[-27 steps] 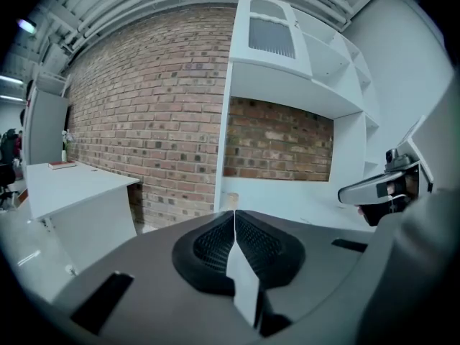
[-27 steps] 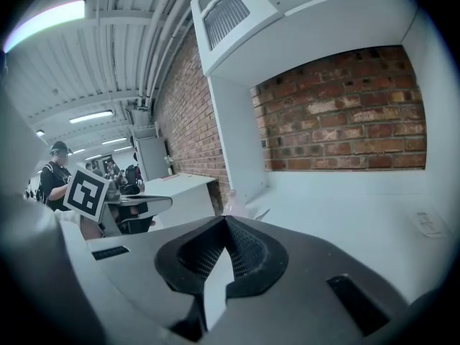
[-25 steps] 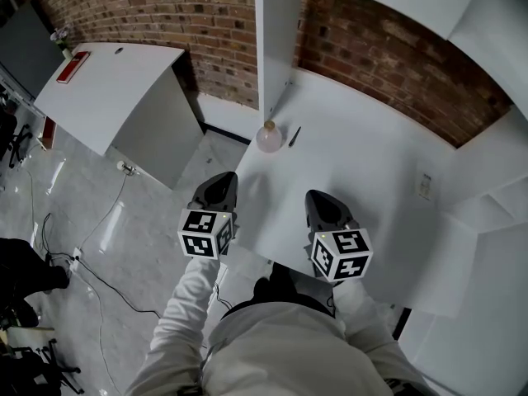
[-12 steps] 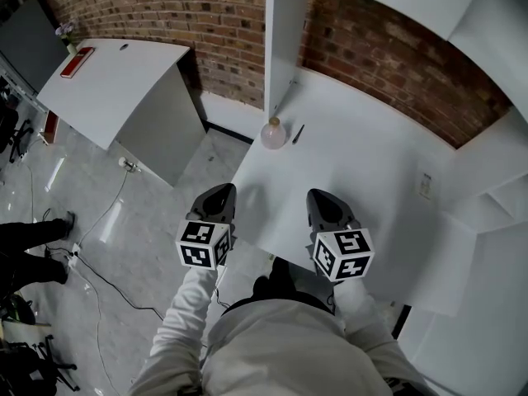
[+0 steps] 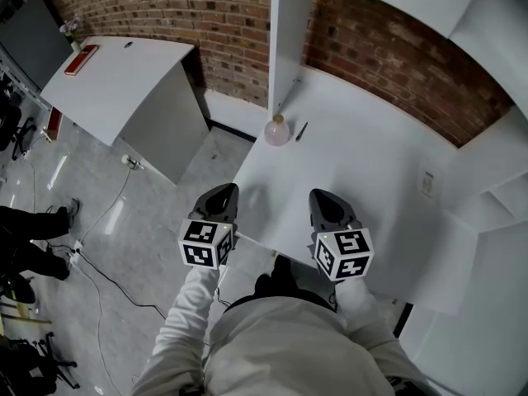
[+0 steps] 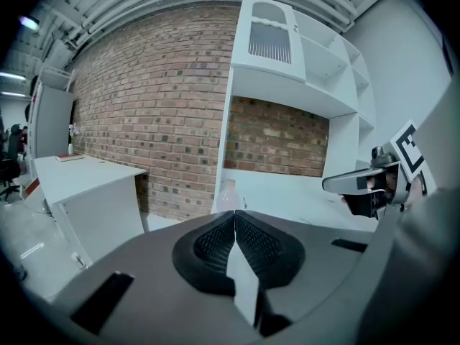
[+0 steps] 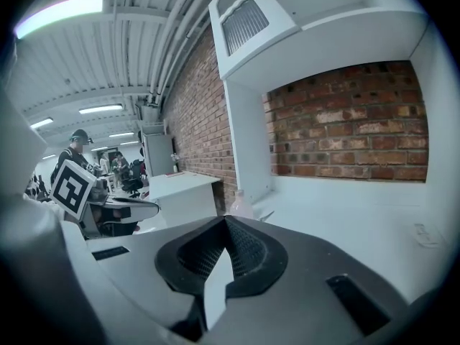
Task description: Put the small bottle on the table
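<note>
A white table (image 5: 371,163) is seen against a brick wall (image 5: 206,23). The left gripper (image 5: 221,190) and right gripper (image 5: 324,196) are held at its near edge, jaws closed tip to tip, nothing gripped. The small bottle (image 5: 277,130) is stood upright at the table's far-left corner, a pen (image 5: 301,131) just beside it.

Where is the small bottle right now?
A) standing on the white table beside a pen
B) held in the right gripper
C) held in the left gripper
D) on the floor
A: the small bottle stands on the white table next to the pen.
</note>
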Action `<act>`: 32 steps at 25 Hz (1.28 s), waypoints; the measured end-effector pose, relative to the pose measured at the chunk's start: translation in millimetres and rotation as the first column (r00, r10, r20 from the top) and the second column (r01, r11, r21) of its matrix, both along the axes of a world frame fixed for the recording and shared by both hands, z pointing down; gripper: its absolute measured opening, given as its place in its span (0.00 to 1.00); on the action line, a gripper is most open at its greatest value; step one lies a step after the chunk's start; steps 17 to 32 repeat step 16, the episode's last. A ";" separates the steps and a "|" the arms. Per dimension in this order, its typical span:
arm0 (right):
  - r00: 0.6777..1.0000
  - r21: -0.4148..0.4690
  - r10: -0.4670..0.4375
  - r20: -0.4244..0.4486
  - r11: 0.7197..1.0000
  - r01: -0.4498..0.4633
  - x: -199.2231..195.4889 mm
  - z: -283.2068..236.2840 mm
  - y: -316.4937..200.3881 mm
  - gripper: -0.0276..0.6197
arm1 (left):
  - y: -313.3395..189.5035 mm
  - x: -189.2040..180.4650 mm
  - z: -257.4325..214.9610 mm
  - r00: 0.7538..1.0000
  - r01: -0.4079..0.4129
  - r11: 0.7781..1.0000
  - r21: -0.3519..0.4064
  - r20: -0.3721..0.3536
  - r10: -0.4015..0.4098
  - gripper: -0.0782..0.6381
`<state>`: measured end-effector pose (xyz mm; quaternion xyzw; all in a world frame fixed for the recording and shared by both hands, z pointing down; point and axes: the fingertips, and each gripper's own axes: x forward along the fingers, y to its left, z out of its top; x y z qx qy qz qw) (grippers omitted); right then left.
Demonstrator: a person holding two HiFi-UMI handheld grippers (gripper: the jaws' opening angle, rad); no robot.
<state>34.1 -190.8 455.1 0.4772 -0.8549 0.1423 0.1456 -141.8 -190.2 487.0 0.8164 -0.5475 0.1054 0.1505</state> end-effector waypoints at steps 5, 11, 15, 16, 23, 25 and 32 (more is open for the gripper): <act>1.000 -0.005 -0.003 -0.002 1.000 0.003 3.9 4.0 1.9 0.09 | 2.5 2.9 -1.4 1.000 0.007 1.000 0.000 -0.007 -0.007 0.14; 1.000 -0.010 -0.010 0.001 1.000 0.010 3.0 4.6 3.2 0.09 | 6.6 2.6 -3.6 1.000 0.014 1.000 -0.002 -0.008 -0.014 0.14; 1.000 -0.015 -0.012 0.005 1.000 0.012 5.5 6.6 4.3 0.09 | 8.6 3.9 -3.0 1.000 0.014 1.000 -0.002 -0.004 -0.014 0.14; 1.000 -0.016 -0.011 0.006 1.000 0.012 6.3 7.2 4.4 0.09 | 9.0 4.4 -2.8 1.000 0.014 1.000 -0.002 -0.003 -0.015 0.14; 1.000 -0.016 -0.011 0.006 1.000 0.012 6.3 7.2 4.4 0.09 | 9.0 4.4 -2.8 1.000 0.014 1.000 -0.002 -0.003 -0.015 0.14; 1.000 -0.016 -0.011 0.006 1.000 0.012 6.3 7.2 4.4 0.09 | 9.0 4.4 -2.8 1.000 0.014 1.000 -0.002 -0.003 -0.015 0.14; 1.000 -0.016 -0.011 0.006 1.000 0.012 6.3 7.2 4.4 0.09 | 9.0 4.4 -2.8 1.000 0.014 1.000 -0.002 -0.003 -0.015 0.14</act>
